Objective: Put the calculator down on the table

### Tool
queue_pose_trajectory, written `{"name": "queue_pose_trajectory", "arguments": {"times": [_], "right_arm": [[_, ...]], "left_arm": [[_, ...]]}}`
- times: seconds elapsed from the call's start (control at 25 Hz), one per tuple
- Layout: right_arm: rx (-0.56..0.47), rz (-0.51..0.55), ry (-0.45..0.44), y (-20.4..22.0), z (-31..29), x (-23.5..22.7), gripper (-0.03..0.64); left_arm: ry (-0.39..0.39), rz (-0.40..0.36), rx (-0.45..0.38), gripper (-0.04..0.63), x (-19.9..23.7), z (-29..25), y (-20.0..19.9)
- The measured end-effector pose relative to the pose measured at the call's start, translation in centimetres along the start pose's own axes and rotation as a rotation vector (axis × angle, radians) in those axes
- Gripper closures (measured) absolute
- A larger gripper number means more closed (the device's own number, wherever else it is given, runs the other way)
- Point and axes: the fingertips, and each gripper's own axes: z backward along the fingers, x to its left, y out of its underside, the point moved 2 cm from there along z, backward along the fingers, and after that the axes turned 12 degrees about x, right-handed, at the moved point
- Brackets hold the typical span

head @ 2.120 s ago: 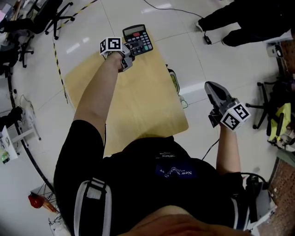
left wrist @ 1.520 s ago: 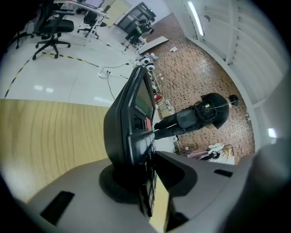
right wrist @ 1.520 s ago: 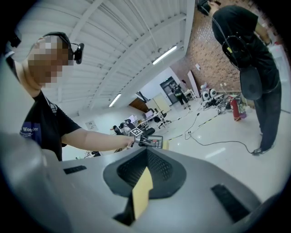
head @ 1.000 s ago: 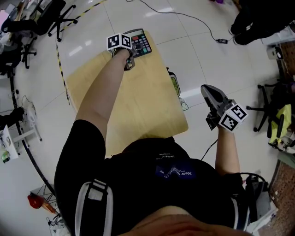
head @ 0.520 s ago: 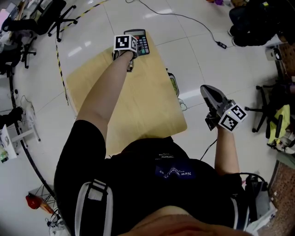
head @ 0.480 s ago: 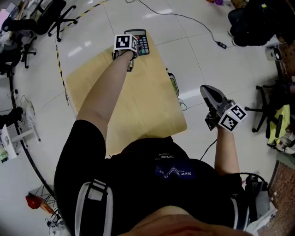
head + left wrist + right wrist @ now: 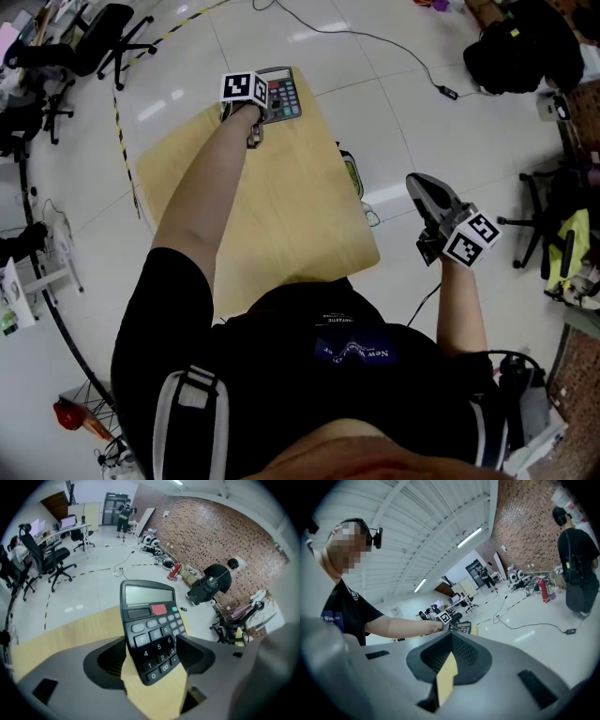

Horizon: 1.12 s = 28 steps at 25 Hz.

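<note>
A black calculator (image 7: pixel 282 92) (image 7: pixel 152 630) lies flat on the far corner of the light wooden table (image 7: pixel 272 206) (image 7: pixel 70 630), display end pointing away. My left gripper (image 7: pixel 260 105) (image 7: pixel 150 656) points steeply down over its near end. The jaws stand wide, one on each side of the keypad's lower rows, with a strip of table showing between the left jaw and the calculator. My right gripper (image 7: pixel 419 183) (image 7: pixel 451 637) hangs in the air off the table's right side, nearly level, its jaws together with nothing in them.
A small green object (image 7: pixel 353 173) sits on the floor against the table's right edge, with cables nearby. Office chairs (image 7: pixel 103 33) stand at the far left and a black bag (image 7: pixel 525 47) at the far right. A person in black (image 7: pixel 576 569) stands right in the right gripper view.
The left hand brought the calculator in from beyond the far edge onto the table corner, then rolled and tilted back a little so more of the calculator shows. The right gripper stayed put.
</note>
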Motion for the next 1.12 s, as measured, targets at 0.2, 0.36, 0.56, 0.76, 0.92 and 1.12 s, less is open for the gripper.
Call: {"name": "queue_pose_trajectory", "arguments": {"times": [0.2,0.36,0.56,0.76,0.92,1.12], "right_arm": [[0.001,0.010,0.001,-0.1,0.2,0.2,0.629],[-0.002,0.024,-0.010,-0.5,-0.2,0.9,0.629],[0.000,0.052,-0.025,-1.4,-0.2,1.6,0.629],[0.004,0.102,-0.062,-3.5,-0.5,3.0,0.629],[0.009,0.172,-0.110,-5.6,-1.4,5.8,0.629],[0.032,0.277,-0.175,-7.4,-3.4,11.2,0.629]], "left_arm": [[-0.158,-0.098,-0.046,0.268,0.8,1.2,-0.1],[-0.103,-0.098,-0.186,0.268,0.4,3.2,-0.7],[0.154,-0.116,-0.462,0.270,-1.8,8.9,1.4],[0.434,-0.116,-0.740,0.272,-3.1,17.9,7.8],[0.488,-0.104,-0.922,0.448,-1.6,25.6,15.1],[0.503,-0.124,-1.107,0.588,0.1,33.8,23.6]]}}
